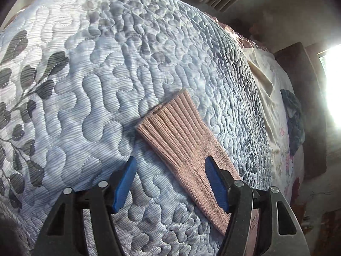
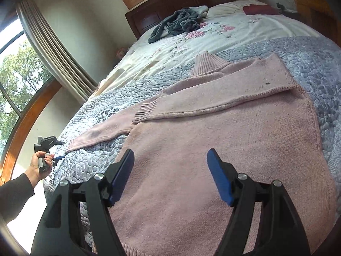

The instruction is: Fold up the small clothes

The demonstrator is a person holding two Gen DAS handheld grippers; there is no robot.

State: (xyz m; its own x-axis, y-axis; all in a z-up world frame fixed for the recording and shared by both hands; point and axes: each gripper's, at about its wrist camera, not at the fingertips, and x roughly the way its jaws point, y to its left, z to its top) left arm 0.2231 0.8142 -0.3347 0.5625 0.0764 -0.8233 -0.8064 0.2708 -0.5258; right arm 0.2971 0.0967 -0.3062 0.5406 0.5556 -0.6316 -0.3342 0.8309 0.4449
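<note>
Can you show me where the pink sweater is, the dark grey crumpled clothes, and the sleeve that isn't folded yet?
Pink knitted sweater [image 2: 223,153]: right wrist view, middle of its body.
Dark grey crumpled garment [image 2: 177,24]: right wrist view, centre of the heap.
Unfolded pink sleeve [image 1: 181,134]: left wrist view, ribbed cuff part.

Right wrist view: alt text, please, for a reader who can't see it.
A pink sweater lies flat on a grey quilt, one sleeve folded across its chest. The open right gripper hovers over it; the left gripper is near the other cuff.
</note>
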